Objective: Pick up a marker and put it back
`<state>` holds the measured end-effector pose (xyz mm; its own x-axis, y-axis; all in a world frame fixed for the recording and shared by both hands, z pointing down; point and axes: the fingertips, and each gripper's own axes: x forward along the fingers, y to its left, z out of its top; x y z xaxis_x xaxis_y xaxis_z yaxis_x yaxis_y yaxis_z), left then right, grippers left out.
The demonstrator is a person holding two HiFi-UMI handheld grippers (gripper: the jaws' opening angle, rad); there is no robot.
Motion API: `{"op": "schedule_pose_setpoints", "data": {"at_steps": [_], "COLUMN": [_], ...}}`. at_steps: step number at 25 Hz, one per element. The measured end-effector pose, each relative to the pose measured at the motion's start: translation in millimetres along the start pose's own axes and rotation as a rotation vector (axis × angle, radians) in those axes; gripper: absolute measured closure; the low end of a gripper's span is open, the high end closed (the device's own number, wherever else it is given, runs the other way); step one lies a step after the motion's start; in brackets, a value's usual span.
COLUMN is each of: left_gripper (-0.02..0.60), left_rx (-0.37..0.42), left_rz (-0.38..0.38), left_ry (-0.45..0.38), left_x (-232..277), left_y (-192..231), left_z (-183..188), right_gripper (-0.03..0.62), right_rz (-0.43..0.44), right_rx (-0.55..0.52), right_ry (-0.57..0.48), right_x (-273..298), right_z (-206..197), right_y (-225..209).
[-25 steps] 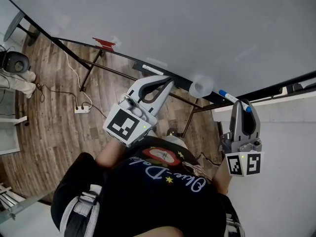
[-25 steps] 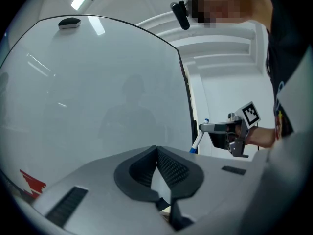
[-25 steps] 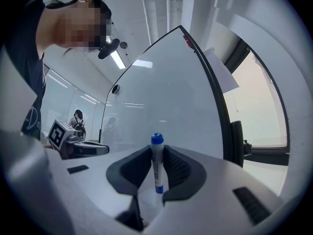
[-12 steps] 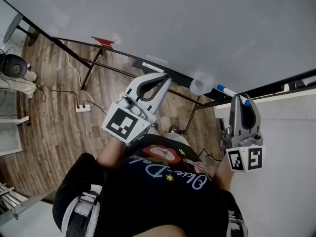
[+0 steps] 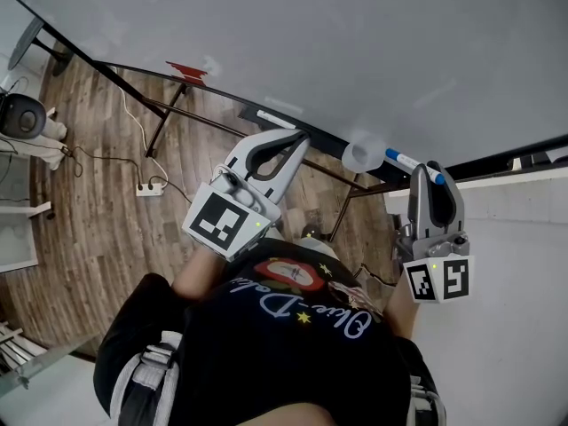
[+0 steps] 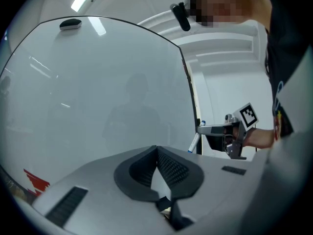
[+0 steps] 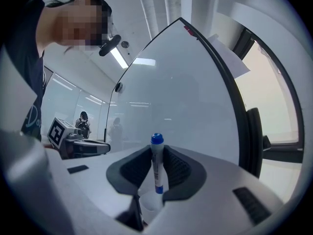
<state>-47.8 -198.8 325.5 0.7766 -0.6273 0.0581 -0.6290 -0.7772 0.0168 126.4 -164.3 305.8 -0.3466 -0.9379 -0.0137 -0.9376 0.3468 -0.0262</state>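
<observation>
We see the right hand-held gripper (image 5: 431,174) has edged the marker (image 5: 408,163) slightly left, toward the white cup (image 5: 362,155) on the whiteboard (image 5: 355,51) ledge; we judge put-back is close. The jaws clamp the marker crosswise, its left end just beside the cup. The left hand-held gripper (image 5: 295,140) has its jaws together, empty.

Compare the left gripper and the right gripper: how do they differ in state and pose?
The grey right gripper has its jaws closed on a white marker with a blue cap; the grey left gripper has its jaws together, with nothing between them. In the head view the left gripper slants to the upper right, while the right gripper points straight up the picture. Both face the whiteboard and carry a cube with square markers.
</observation>
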Motion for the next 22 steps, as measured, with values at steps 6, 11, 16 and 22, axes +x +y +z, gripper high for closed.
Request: {"op": "schedule_pose_setpoints", "data": {"at_steps": [6,11,16,22], "left_gripper": [0.578,0.578,0.578,0.578], "left_rx": [-0.002,0.001,0.001,0.002], "left_rz": [0.020,0.028,0.041,0.046], "left_ry": [0.004,0.000,-0.002,0.003], "left_x": [-2.1,-2.8,-3.2,-3.9], "left_y": [5.2,5.3,5.4,5.6], "left_z": [-0.2,1.4,1.4,0.0], "right_gripper": [0.520,0.520,0.520,0.520], "right_rz": [0.027,0.048,0.066,0.073], "right_rx": [0.007,0.011,0.012,0.013], "right_ry": [0.013,0.041,0.067,0.096], "right_x": [8.4,14.8,19.5,24.4], "right_z": [-7.0,-18.8,-30.7,-45.3], "right_y": [3.6,6.8,8.5,8.6]}}
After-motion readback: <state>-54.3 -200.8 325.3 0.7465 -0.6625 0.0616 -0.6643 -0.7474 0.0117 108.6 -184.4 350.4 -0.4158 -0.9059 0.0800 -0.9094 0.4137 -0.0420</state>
